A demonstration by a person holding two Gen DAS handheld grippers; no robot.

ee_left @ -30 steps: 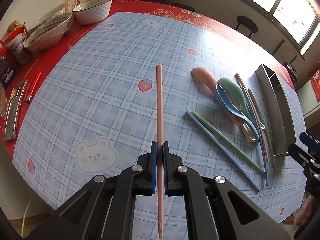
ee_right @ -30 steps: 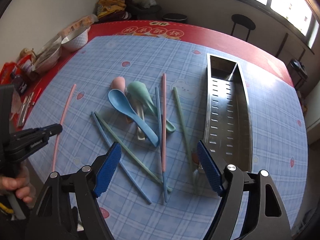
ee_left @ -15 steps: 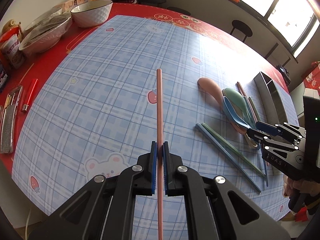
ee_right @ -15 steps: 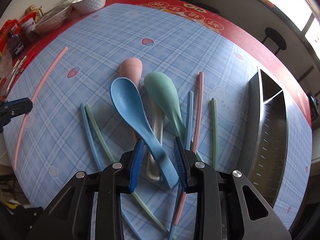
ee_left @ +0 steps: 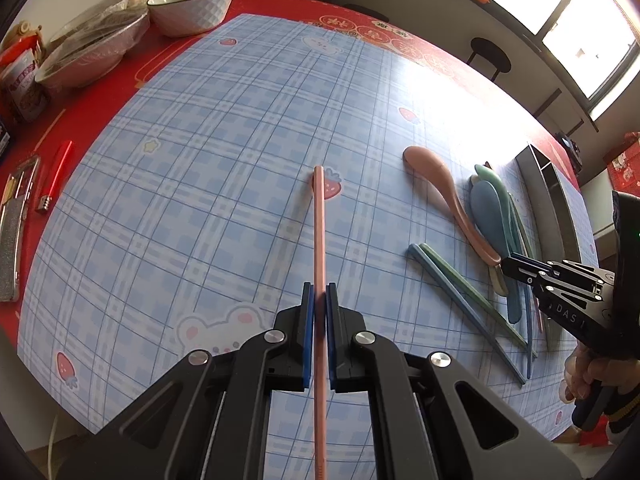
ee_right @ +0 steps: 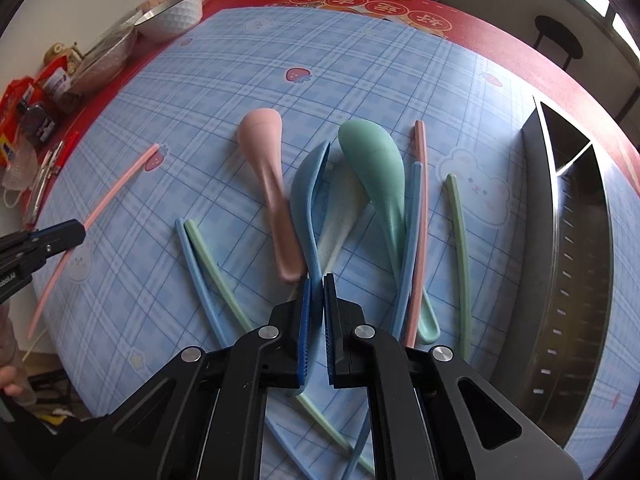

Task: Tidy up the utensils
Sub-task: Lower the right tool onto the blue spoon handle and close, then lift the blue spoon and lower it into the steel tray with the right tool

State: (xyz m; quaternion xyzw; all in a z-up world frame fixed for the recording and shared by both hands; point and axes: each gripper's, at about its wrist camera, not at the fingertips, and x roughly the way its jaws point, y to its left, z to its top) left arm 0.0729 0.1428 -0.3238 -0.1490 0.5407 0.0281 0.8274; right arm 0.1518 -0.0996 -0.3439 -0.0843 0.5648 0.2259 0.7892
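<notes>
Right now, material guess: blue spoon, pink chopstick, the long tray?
Blue spoon: looks like matte plastic or wheat-straw composite; flat pastel colour, no glare. Pink chopstick: likely the same, dull and uniformly coloured. Long tray: looks like stainless steel, brushed; mirror-like reflections and punched slots in the base. No labels visible, so composition stays a guess.

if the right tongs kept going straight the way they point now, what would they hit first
The right tongs are shut on the blue spoon's handle, angled steeply down. Straight ahead they'd likely meet the blue checked tablecloth just beyond, perhaps brushing the pink spoon's handle; depth is unclear.
</notes>
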